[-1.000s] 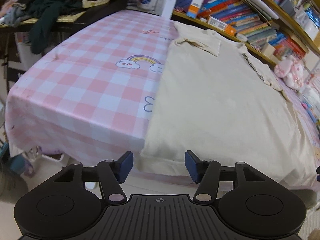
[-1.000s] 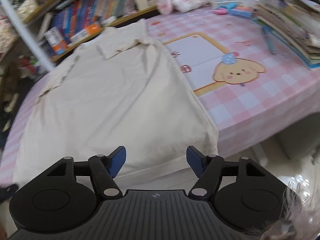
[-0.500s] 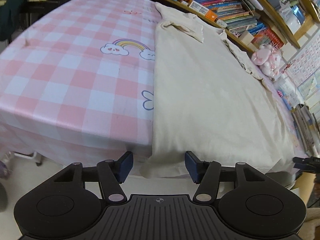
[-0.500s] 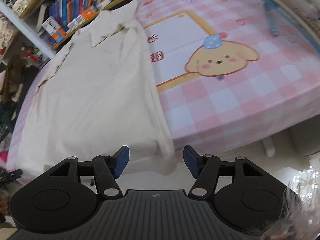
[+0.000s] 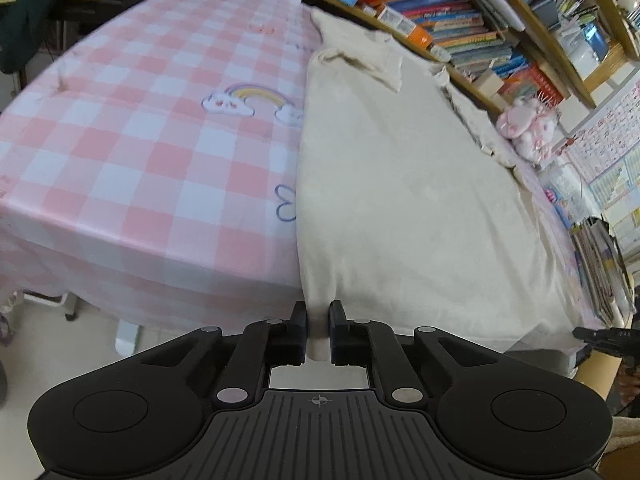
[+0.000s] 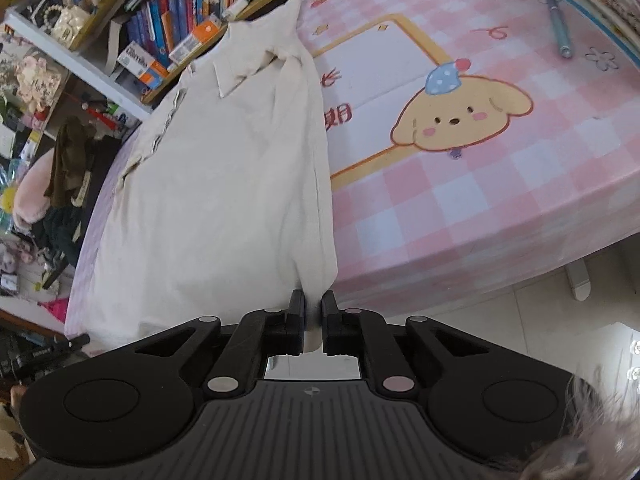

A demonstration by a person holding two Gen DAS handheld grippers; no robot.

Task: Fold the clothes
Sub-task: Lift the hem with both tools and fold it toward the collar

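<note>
A cream shirt point(image 5: 400, 184) lies flat on the desk point(image 5: 132, 152), its hem hanging over the near edge. The left gripper point(image 5: 318, 316) is closing on one hem corner. The right gripper point(image 6: 312, 308) pinches the other corner tight.

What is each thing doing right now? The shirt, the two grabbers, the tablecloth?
Cream shirt: spread flat, collar at the far end, near hem hanging over the table edge.
Left gripper: closing, pinching one hem corner.
Right gripper: shut on the other hem corner.
Pink checked tablecloth: lying smooth under the shirt.
</note>
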